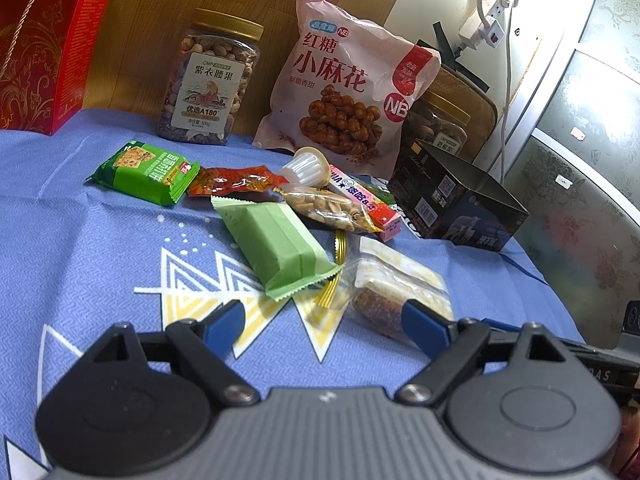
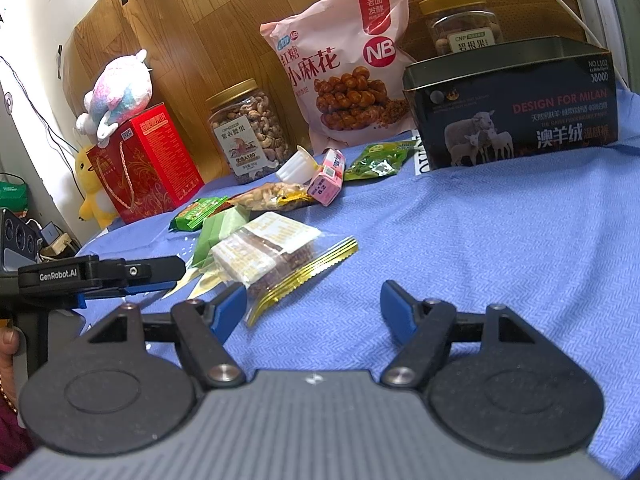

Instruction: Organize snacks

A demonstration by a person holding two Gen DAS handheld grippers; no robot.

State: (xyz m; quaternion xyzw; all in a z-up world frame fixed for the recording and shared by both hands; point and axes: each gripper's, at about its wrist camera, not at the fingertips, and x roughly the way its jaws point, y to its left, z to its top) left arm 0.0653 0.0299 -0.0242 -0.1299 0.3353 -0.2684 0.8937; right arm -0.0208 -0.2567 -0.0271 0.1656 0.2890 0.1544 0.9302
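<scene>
Dark open-top rectangular tin (image 2: 516,108) far right: inside hidden. Clear gold-lidded plastic jar (image 1: 208,80) holds cashews; second jar (image 2: 460,24) half-hidden. Left gripper (image 1: 324,322), right gripper (image 2: 314,308): fingers apart, empty.

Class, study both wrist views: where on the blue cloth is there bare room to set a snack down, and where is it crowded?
Free: the wide stretch of blue cloth in front of the dark tin, right of the clear gold-edged packet. Also the cloth left of the light green packet. Crowded: the pile of small snacks running back to the cashew jar and pink bag.
</scene>
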